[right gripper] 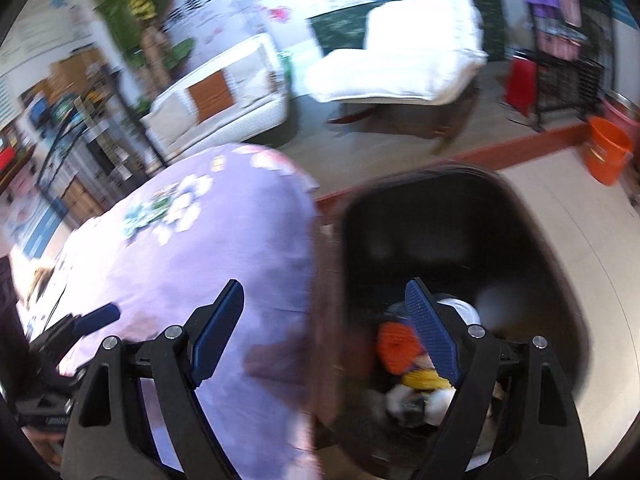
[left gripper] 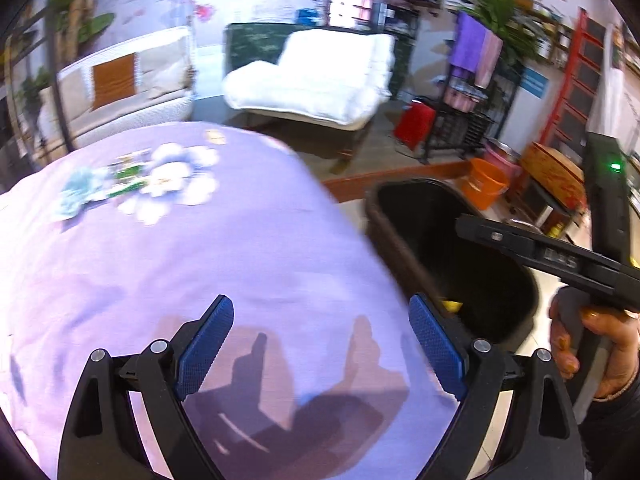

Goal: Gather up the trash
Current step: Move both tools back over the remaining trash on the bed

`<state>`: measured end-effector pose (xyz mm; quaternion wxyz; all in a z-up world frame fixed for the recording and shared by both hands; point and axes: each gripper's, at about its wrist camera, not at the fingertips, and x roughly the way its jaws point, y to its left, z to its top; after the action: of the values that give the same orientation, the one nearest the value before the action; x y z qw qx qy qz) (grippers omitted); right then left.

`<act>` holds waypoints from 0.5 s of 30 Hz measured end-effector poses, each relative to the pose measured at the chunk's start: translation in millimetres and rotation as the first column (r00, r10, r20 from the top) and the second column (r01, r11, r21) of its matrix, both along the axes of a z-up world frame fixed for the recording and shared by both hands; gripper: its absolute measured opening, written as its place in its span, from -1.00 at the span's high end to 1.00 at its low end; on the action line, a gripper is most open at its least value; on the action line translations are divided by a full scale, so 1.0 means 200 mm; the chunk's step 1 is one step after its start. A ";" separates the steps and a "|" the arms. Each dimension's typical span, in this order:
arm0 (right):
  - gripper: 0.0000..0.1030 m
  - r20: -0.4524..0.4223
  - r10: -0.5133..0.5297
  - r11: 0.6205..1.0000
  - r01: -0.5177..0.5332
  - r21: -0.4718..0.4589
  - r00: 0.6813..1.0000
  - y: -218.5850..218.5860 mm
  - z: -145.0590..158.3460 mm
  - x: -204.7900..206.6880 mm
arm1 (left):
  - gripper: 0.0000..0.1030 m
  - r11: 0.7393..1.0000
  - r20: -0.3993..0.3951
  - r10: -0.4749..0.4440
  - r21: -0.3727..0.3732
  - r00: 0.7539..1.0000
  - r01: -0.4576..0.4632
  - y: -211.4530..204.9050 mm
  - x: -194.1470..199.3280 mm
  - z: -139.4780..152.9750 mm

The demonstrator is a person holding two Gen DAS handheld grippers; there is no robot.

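A dark trash bin [right gripper: 532,304] stands on the floor to the right of a table under a lilac flowered cloth [right gripper: 208,256]. Inside the bin lie an orange scrap [right gripper: 394,346], a yellow scrap [right gripper: 418,378] and pale crumpled pieces. My right gripper [right gripper: 324,328] is open and empty, straddling the bin's left rim. My left gripper [left gripper: 322,340] is open and empty above the cloth [left gripper: 180,264], with the bin [left gripper: 432,224] at its right. The right gripper's body [left gripper: 552,254] reaches over the bin in the left wrist view.
A white armchair [left gripper: 316,76] and a cream sofa [left gripper: 132,84] stand behind the table. An orange bucket [left gripper: 484,182], a red bag [left gripper: 414,124] and a black rack with towels [left gripper: 468,112] stand at the right. A plant [right gripper: 136,4] is at the far left.
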<state>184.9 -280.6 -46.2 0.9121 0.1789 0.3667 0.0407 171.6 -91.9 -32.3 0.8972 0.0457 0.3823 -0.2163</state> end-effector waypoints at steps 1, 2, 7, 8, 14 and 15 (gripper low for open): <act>-0.60 0.006 0.032 0.999 -0.032 -0.003 0.999 0.05 0.01 0.03 | -0.71 1.000 0.000 0.022 0.003 1.000 -0.022 0.04 0.01 0.01; -0.60 0.010 0.058 0.998 -0.058 -0.008 0.998 0.10 0.02 0.05 | -0.71 0.999 0.000 0.054 0.000 0.999 -0.054 0.10 0.04 0.02; -0.60 0.025 0.177 0.984 -0.176 -0.028 0.984 0.33 0.08 0.20 | -0.71 0.982 0.022 0.190 -0.024 0.982 -0.189 0.36 0.19 0.08; -0.60 0.024 0.199 0.980 -0.198 -0.031 0.980 0.37 0.09 0.23 | -0.71 0.976 0.027 0.219 -0.018 0.975 -0.219 0.42 0.23 0.09; -0.60 0.022 0.317 0.945 -0.314 -0.088 0.948 0.64 0.13 0.42 | -0.71 0.935 0.035 0.354 -0.004 0.935 -0.354 0.70 0.50 0.11; -0.60 0.021 0.330 0.940 -0.327 -0.095 0.944 0.68 0.13 0.45 | -0.71 0.932 0.037 0.362 0.001 0.931 -0.363 0.74 0.55 0.11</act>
<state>275.8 -145.5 -19.9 0.9063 0.0731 0.3760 0.1788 282.6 56.2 -10.3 0.9284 -0.0182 0.3685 -0.0447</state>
